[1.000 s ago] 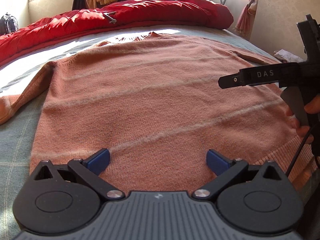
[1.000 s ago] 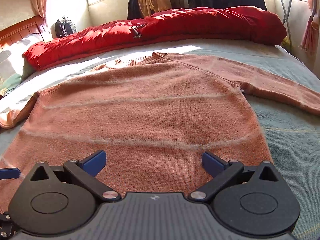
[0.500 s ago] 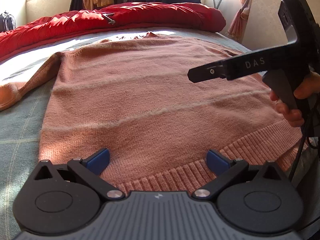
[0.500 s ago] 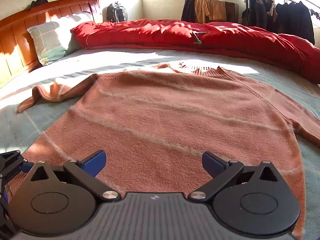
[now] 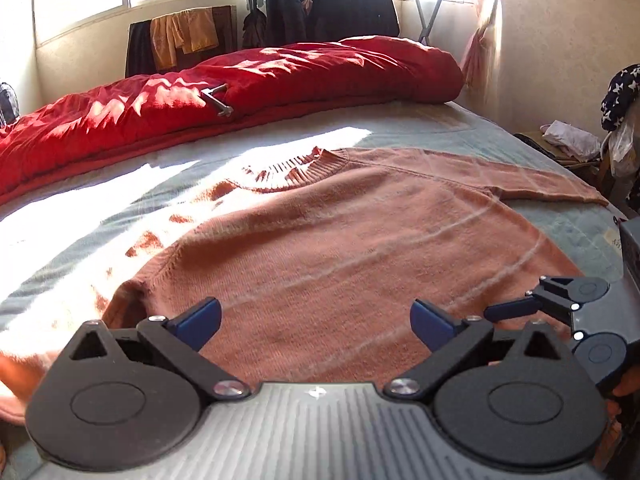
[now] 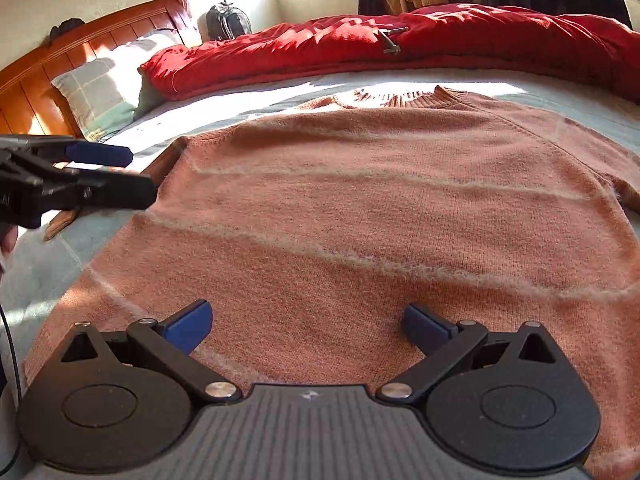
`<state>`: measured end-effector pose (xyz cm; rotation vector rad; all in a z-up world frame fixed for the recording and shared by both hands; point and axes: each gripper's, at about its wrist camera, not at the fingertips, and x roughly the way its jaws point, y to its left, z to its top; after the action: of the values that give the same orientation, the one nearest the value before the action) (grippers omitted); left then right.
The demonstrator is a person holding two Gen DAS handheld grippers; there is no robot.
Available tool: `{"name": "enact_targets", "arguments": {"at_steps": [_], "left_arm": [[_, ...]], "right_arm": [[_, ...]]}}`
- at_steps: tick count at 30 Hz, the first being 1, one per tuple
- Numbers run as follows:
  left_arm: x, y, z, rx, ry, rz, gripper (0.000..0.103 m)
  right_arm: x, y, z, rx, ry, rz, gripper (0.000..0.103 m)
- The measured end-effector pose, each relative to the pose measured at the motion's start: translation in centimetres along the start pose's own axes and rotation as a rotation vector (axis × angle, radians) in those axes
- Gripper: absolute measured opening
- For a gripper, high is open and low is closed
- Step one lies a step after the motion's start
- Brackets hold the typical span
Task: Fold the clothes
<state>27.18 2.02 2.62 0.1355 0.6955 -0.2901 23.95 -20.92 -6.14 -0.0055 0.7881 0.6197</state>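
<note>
The left gripper hangs over the near left part of a salmon-pink knit sweater, its blue-tipped fingers spread wide with nothing between them. The sweater lies flat and face up on the pale blue bed sheet, body directly ahead of the jaws, ribbed collar farther ahead, and one sleeve stretched out to the front right. The other sleeve runs off past the lower left of this gripper. Thin pale stripes cross the knit.

The right gripper is held over the lower body of the same sweater, near the hem; its fingers also stand wide apart and hold nothing. From the right wrist view, the left gripper shows at the far left, hovering beside the sweater's left edge. From the left wrist view, the right gripper appears at the lower right, just over the sweater's right side.

Beyond the collar, well ahead of both grippers, a red duvet is bunched along the far side of the bed. A checked pillow rests against a wooden headboard to the front left of the right gripper. Dark jackets hang on a rack by the window
</note>
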Motion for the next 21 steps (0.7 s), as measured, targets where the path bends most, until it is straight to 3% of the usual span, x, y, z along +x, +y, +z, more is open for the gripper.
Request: {"name": "enact_targets", "arguments": {"at_steps": [3, 7, 10, 17, 21], "left_arm": [[2.3, 2.3, 3.3, 0.050, -0.010, 0.065, 0.085], [7.0, 7.0, 6.5, 0.005, 0.037, 0.144, 0.059], [10.6, 10.5, 8.4, -0.036, 0.079, 0.185, 0.052], [17.2, 15.0, 7.5, -0.076, 0.195, 0.153, 0.051], [18.6, 16.8, 6.3, -0.095, 0.224, 0.077, 0.054]], "right_arm": [[0.3, 0.8, -0.1, -0.060, -0.002, -0.032, 0.103], [0.8, 1.0, -0.4, -0.107, -0.011, -0.046, 0.103], [0.9, 0.7, -0.3, -0.109, -0.017, -0.036, 0.103], [0.6, 0.3, -0.4, -0.094, -0.027, -0.008, 0.103], [0.6, 0.3, -0.6, -0.104, -0.035, -0.007, 0.103]]}}
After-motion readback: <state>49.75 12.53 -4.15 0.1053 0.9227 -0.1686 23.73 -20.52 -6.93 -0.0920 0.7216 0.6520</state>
